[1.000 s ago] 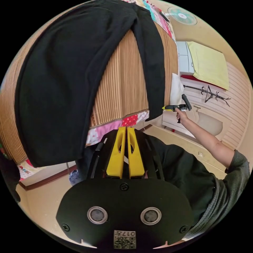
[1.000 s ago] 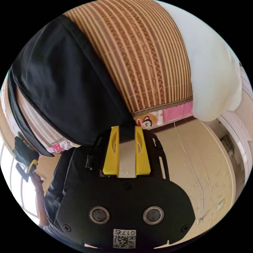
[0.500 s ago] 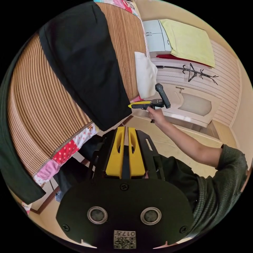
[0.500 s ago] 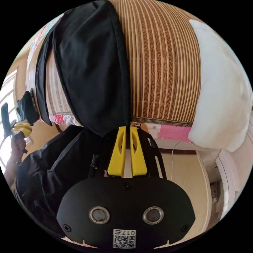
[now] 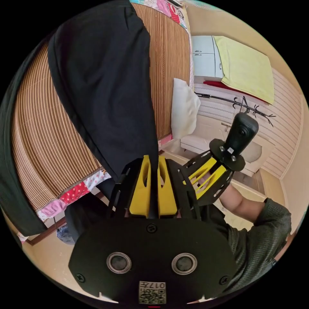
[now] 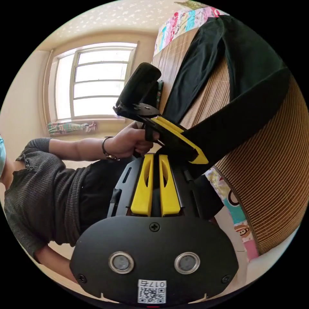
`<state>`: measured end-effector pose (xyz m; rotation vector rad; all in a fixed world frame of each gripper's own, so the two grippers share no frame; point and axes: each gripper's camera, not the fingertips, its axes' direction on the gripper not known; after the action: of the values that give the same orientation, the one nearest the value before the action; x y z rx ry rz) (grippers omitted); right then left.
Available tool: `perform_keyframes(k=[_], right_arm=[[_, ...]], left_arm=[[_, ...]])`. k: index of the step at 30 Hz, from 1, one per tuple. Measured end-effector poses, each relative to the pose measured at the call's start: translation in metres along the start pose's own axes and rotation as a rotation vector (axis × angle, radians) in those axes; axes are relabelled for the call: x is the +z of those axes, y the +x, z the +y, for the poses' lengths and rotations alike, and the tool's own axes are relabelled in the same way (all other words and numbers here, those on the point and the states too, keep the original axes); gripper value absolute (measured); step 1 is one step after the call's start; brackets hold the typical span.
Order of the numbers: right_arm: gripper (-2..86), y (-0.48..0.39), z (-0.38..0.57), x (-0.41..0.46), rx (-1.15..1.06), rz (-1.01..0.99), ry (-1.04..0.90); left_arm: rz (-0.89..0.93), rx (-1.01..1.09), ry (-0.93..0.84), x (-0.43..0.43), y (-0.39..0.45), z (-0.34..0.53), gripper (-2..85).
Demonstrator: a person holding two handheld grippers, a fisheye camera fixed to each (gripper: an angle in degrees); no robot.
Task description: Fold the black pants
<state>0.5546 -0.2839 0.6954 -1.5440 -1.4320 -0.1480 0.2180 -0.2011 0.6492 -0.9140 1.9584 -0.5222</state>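
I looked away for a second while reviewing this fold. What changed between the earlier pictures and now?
The right gripper has swung in beside the left gripper; a second ago it was held out at arm's length. Its jaws, open then on the hem of the black pants, are now shut on it. The left gripper has stayed shut on the pants, which still lie on the striped mat.

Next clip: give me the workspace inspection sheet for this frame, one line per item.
Surface: brown striped bamboo mat on a bed with a patchwork sheet edge.
Job's things: black pants spread on the mat, one leg end pinched at the bed edge.
Clutter: white pillow on the mat.
Grippers: left gripper shut on the pants; right gripper shut on the same dark cloth, close beside the left.
Cables: nothing seen.
Surroundings: window, yellow-green cloth over a pale cabinet, coat rack, beige floor.
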Motion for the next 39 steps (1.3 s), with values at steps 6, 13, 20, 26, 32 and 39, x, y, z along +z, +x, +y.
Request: perform_keyframes(k=[6, 13, 20, 26, 32, 39], right_arm=[[6.2, 0.016, -0.051, -0.127, 0.185, 0.305, 0.309], [18.2, 0.119, -0.119, -0.181, 0.595, 0.281, 0.685], [13.3, 0.110, -0.207, -0.158, 0.587, 0.362, 0.667], [2.8, 0.047, -0.275, -0.138, 0.466, 0.644, 0.653], [0.9, -0.063, -0.379, -0.059, 0.183, 0.856, 0.594], [5.8, -0.024, -0.378, -0.022, 0.542, 1.020, 0.650]], left_arm=[[-0.011, -0.046, 0.087, -0.017, -0.001, 0.031, -0.6], [0.018, -0.087, 0.171, -0.014, 0.015, 0.056, -0.7], [0.136, -0.114, 0.273, -0.017, 0.023, 0.082, -0.8], [0.211, -0.153, 0.344, -0.038, 0.021, 0.116, -0.8], [0.049, -0.163, 0.452, -0.101, 0.025, 0.203, -0.8], [0.118, -0.175, 0.442, -0.155, -0.008, 0.245, -0.9]])
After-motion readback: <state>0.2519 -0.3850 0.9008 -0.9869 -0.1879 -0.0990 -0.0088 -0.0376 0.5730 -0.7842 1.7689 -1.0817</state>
